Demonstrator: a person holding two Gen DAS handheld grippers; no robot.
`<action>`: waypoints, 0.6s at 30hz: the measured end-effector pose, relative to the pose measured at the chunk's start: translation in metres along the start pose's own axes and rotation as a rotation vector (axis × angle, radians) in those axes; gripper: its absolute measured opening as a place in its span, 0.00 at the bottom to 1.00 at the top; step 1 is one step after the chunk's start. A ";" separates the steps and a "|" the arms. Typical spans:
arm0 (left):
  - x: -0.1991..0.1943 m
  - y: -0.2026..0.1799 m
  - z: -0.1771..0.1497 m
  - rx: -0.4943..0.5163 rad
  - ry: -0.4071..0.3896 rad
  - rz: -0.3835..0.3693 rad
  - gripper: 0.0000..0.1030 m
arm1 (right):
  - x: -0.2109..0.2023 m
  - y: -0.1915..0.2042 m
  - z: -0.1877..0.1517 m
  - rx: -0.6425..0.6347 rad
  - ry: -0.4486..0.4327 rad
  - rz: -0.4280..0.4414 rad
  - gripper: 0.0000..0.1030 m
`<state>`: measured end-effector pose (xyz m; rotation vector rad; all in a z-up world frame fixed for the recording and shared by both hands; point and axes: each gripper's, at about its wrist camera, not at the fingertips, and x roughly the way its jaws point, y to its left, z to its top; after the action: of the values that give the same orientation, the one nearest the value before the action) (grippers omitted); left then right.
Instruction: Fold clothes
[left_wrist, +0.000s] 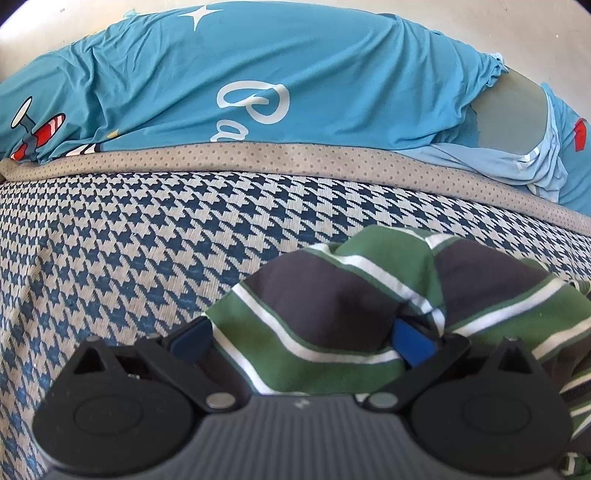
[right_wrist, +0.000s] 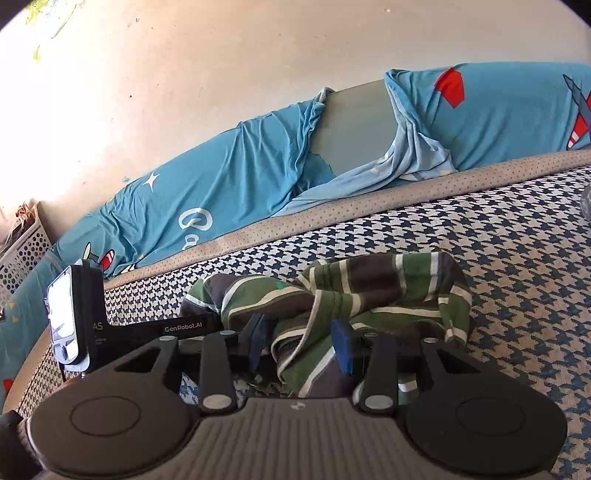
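One striped garment (right_wrist: 373, 295) lies bunched on the houndstooth mattress (left_wrist: 110, 236). The left gripper (left_wrist: 301, 341) and right gripper (right_wrist: 301, 341), both spread wide, bracket its folds; grip unclear. "GenRobot.AI" marks the left gripper's side. Blue sheet (left_wrist: 314, 74) reads "Pa".

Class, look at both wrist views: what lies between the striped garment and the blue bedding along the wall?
Bare houndstooth cover, then a dotted grey border strip, in both views.

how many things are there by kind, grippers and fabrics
grippers: 2, the left gripper and the right gripper
striped garment: 1
houndstooth mattress cover: 1
blue printed sheet: 1
total: 5
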<state>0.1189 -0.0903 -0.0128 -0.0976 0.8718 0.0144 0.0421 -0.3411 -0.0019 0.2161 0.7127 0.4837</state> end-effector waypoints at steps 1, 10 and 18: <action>0.000 0.000 0.000 0.000 0.000 -0.001 1.00 | 0.004 0.003 0.001 -0.005 0.008 -0.016 0.38; -0.001 -0.003 -0.001 0.018 0.002 0.013 1.00 | 0.024 -0.005 0.002 0.152 0.019 -0.097 0.38; -0.010 0.001 -0.002 0.036 0.001 0.031 1.00 | 0.030 -0.015 0.010 0.274 -0.013 -0.101 0.07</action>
<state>0.1106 -0.0891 -0.0066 -0.0499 0.8743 0.0276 0.0734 -0.3390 -0.0173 0.4375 0.7731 0.2870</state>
